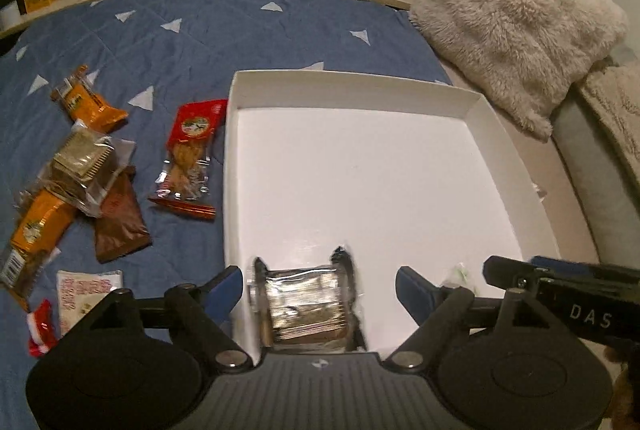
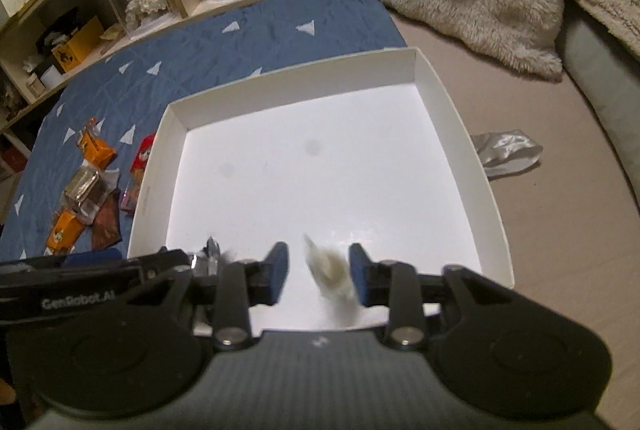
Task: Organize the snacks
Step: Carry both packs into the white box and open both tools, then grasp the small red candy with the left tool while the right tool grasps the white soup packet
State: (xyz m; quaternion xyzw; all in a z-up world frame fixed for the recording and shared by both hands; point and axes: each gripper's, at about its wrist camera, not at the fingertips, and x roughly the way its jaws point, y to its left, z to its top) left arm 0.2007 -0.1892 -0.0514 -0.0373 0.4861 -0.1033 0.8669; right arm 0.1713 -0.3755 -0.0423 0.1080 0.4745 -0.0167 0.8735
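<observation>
Left gripper (image 1: 320,294) standing spread around a blurred clear-wrapped golden snack pack (image 1: 306,308) in the shallow white cardboard box (image 1: 400,97), right gripper (image 2: 318,270) gaping beside a smeared pale wrapped snack (image 2: 332,272).

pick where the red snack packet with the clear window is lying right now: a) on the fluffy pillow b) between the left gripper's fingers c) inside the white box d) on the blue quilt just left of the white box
d: the red snack packet lies on the blue quilt beside the outer left wall of the white box, not inside it.
</observation>
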